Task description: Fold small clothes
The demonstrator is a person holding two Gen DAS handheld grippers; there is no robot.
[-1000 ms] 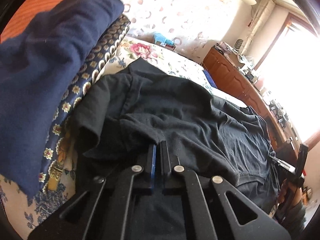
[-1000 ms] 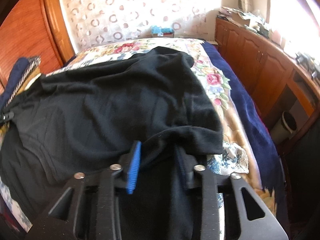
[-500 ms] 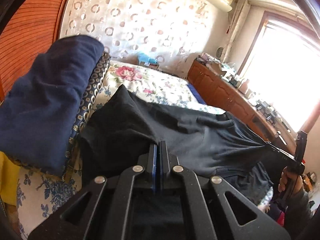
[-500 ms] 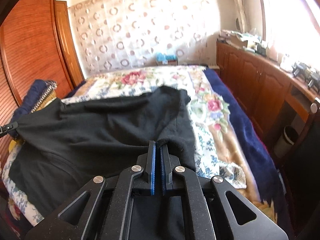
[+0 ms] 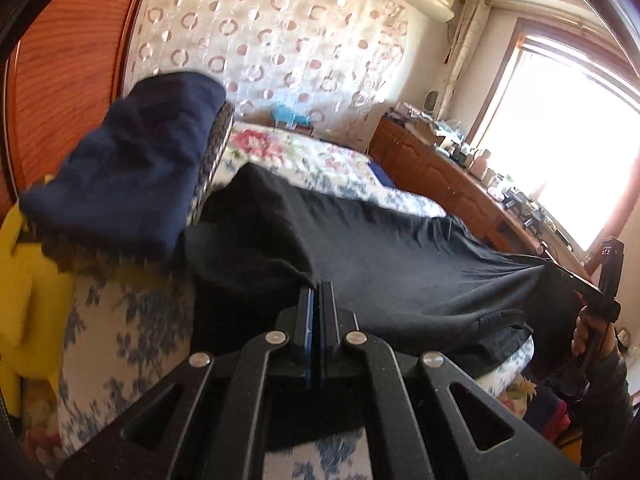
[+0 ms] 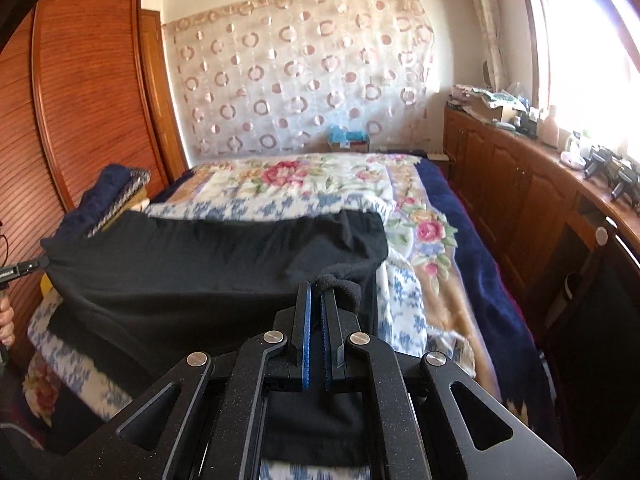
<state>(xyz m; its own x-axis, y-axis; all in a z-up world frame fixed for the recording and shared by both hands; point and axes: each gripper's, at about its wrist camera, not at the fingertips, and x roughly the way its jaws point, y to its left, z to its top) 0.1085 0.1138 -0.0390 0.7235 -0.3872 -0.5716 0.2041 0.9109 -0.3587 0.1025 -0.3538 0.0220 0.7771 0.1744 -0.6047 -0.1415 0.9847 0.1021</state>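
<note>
A black garment [image 5: 392, 256] hangs stretched between my two grippers above the near end of the floral bed [image 5: 320, 160]. My left gripper [image 5: 316, 286] is shut on its left edge. My right gripper [image 6: 318, 286] is shut on its right edge, where the cloth bunches over the fingertips. In the right wrist view the black garment [image 6: 208, 264] spans left to the other gripper's tip [image 6: 24, 268]. In the left wrist view the right gripper [image 5: 600, 280] shows at the far right, held by a hand.
A folded dark blue blanket [image 5: 132, 176] lies on a patterned pillow stack at the bed's left side, with a yellow cloth [image 5: 28, 280] beside it. A wooden wardrobe [image 6: 88, 92] stands left. A wooden sideboard [image 6: 540, 192] with clutter runs along the window side.
My right gripper has shut on the garment's edge. Both grippers have lifted and drawn apart, pulling the black garment taut and up off the bed.
</note>
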